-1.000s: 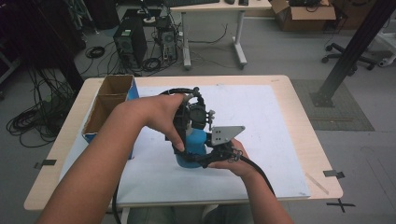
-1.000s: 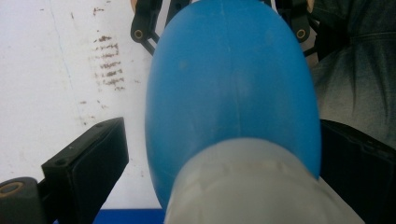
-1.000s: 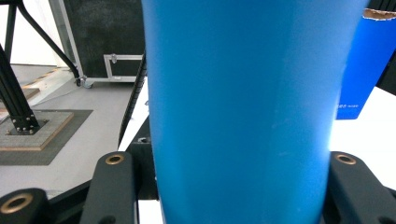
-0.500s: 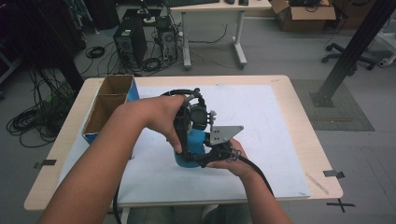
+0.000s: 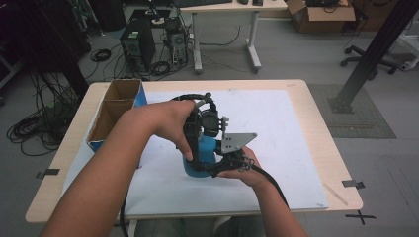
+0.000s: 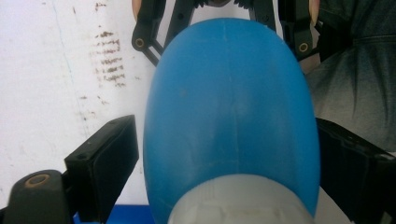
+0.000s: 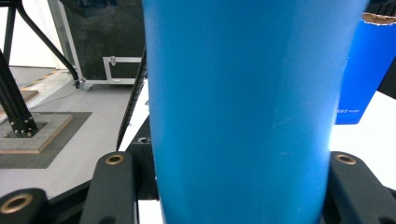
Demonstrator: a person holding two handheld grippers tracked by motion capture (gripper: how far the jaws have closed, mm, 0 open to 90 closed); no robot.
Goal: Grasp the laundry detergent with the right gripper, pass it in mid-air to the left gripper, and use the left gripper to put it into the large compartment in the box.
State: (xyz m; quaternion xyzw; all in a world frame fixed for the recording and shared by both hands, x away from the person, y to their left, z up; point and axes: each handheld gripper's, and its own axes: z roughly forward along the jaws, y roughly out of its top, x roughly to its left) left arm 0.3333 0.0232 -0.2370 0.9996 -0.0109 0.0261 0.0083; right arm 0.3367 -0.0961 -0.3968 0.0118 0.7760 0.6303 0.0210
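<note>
Left gripper (image 6: 224, 186) jaws have just been closing around blue bottle (image 6: 231, 116), mid-table

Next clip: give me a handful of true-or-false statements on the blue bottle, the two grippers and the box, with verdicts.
1. The right gripper is shut on the blue bottle. True.
2. The bottle lies inside the cardboard box. False: it stands on the white mat, apart from the box.
3. The left gripper has the bottle between its jaws, which have just been closing. True.
4. The box sits at the table's right edge. False: left edge.
</note>
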